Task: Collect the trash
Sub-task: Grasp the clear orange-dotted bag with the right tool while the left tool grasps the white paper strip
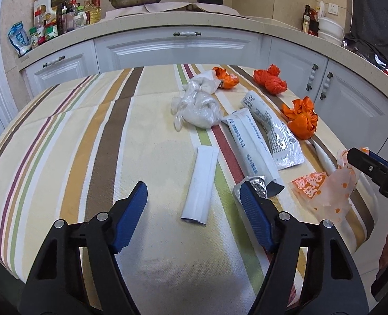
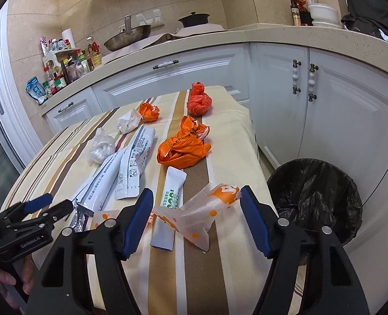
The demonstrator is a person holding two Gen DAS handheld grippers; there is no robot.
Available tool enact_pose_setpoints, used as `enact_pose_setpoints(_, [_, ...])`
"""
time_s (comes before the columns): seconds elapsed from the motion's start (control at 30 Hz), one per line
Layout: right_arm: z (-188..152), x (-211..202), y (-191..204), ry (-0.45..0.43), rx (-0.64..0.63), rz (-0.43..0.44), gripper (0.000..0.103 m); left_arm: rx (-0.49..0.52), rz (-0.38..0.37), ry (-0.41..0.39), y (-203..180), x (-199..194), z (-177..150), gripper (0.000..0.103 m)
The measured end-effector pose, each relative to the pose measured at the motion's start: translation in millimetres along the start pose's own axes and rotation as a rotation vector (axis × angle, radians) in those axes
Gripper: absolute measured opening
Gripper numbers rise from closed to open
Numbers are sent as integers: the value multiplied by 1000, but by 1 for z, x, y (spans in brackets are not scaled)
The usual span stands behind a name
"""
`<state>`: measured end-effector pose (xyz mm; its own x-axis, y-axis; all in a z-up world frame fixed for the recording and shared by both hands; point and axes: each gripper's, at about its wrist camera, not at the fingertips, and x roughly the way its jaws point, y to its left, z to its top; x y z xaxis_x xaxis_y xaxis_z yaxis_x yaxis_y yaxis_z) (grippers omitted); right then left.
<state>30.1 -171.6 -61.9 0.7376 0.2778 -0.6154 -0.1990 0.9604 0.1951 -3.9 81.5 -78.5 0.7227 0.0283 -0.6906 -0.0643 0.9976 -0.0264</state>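
Here the table point(image 2: 220, 141) in its striped cloth is strewn with litter, and a bin point(image 2: 316, 197) lined with a black bag is set on the floor just beside its right edge. The picking-up step is judged to be in hand. The right gripper point(image 2: 196, 207) is held open around a clear orange-dotted wrapper point(image 2: 194, 223), which the pads are not yet seen to press. The left gripper point(image 1: 192, 197) is held open over a white sachet point(image 1: 200, 186), not gripped. Next, both jaws need to be closed and the pieces carried to the bin.
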Motion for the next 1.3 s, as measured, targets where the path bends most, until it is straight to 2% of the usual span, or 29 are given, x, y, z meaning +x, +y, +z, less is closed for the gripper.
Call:
enact_pose_setpoints(0.17, [0,-2,-3,-4,19,13,67,-2,8,15,2,6,-4,69])
enact_pose_setpoints(0.27, [-2,-2,-5,1,30,23,67,0,0,22,2,9,-4,61])
enact_pose_setpoints(0.33, [-3,0,-3,7,24,27,65,3,0,20,2,11,-5,61])
enact_pose_setpoints(0.43, [-3,0,1,13,14,51,54,5,-2,18,3,12,-5,59])
enact_pose_setpoints(0.53, [-3,0,4,15,5,68,48,1,0,16,5,11,-6,53])
enact_pose_setpoints(0.63, [-3,1,7,10,-9,61,42,1,2,11,5,9,-7,44])
enact_pose_setpoints(0.7, [-3,0,6,12,-8,75,26,3,-5,9,6,9,-7,32])
enact_pose_setpoints(0.73, [-3,0,5,13,-3,80,24,2,-10,7,6,8,-7,28])
enact_pose_setpoints(0.77, [-3,1,5,16,-5,78,24,2,-27,5,6,8,-7,22])
enact_pose_setpoints(0.8, [-4,1,5,17,-6,77,23,-1,-36,5,6,8,-8,20])
enact_pose_setpoints(0.93, [-4,0,5,11,-9,76,22,-1,-40,1,6,8,-8,18])
enact_pose_setpoints(1.0, [-3,-1,5,6,-11,74,21,-6,-52,-12,7,5,-8,13])
enact_pose_setpoints(1.3, [-1,-7,4,-19,-22,56,18,-15,-48,-29,9,-1,-7,10])
